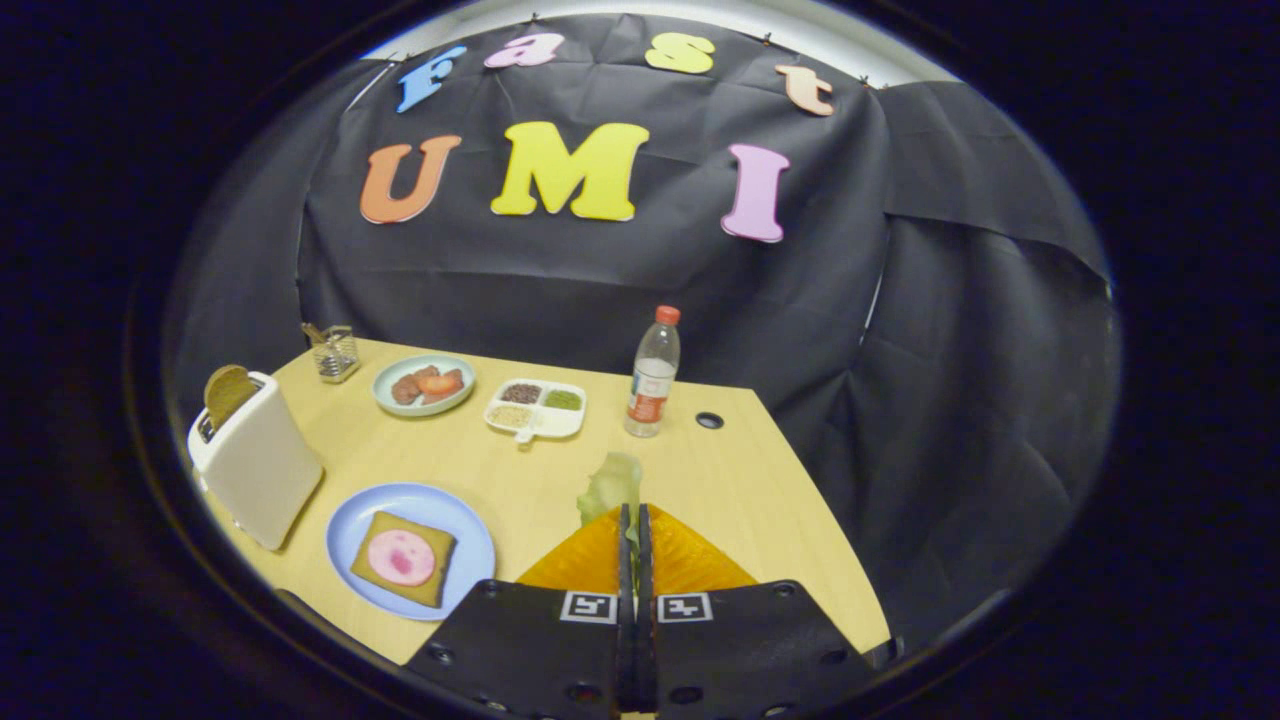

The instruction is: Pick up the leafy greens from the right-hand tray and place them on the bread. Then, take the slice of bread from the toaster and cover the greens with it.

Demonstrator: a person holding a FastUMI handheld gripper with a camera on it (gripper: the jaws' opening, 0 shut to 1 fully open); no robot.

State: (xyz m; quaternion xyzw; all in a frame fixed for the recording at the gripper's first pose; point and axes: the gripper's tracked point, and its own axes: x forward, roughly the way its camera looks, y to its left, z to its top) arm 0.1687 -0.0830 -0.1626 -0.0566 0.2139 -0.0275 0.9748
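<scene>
My gripper (634,512) is shut on a pale green leafy piece (610,485) that sticks up just past the fingertips, held over the orange tray (690,560). To the left of the fingers lies a blue plate (350,530) with a slice of bread (405,560) topped by a pink round of meat. Further left stands a white toaster (258,462) with a brown bread slice (228,392) poking out of its slot.
At the back of the wooden table (740,480) are a green plate of meat and tomato (423,385), a white divided dish (537,408), a water bottle (653,375) and a small glass holder (336,352). A dark hole (709,420) sits right of the bottle.
</scene>
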